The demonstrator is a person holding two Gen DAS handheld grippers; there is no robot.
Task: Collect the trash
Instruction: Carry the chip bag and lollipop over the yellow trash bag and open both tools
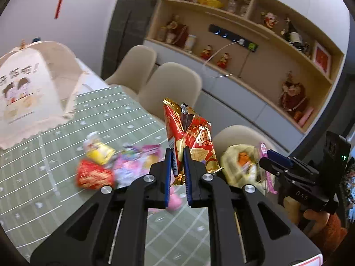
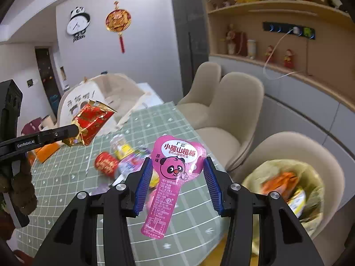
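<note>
My left gripper (image 1: pixel 177 155) is shut on a red and gold snack wrapper (image 1: pixel 190 139) and holds it above the table; it also shows in the right wrist view (image 2: pixel 91 122). My right gripper (image 2: pixel 177 166) stands open with a pink panda lollipop wrapper (image 2: pixel 175 166) between its blue pads (image 2: pixel 144 184), off the table; I cannot tell whether the pads still touch it. A yellowish trash bag (image 2: pixel 286 184) with wrappers inside sits on a chair at the right, also in the left wrist view (image 1: pixel 239 164). More wrappers (image 1: pixel 104 164) lie on the table.
The table has a green checked cloth (image 1: pixel 44 199). A cream mesh food cover (image 1: pixel 26 93) stands at its far left. Beige chairs (image 2: pixel 233 106) line the right side, below a wooden shelf wall (image 1: pixel 244 44) with figurines.
</note>
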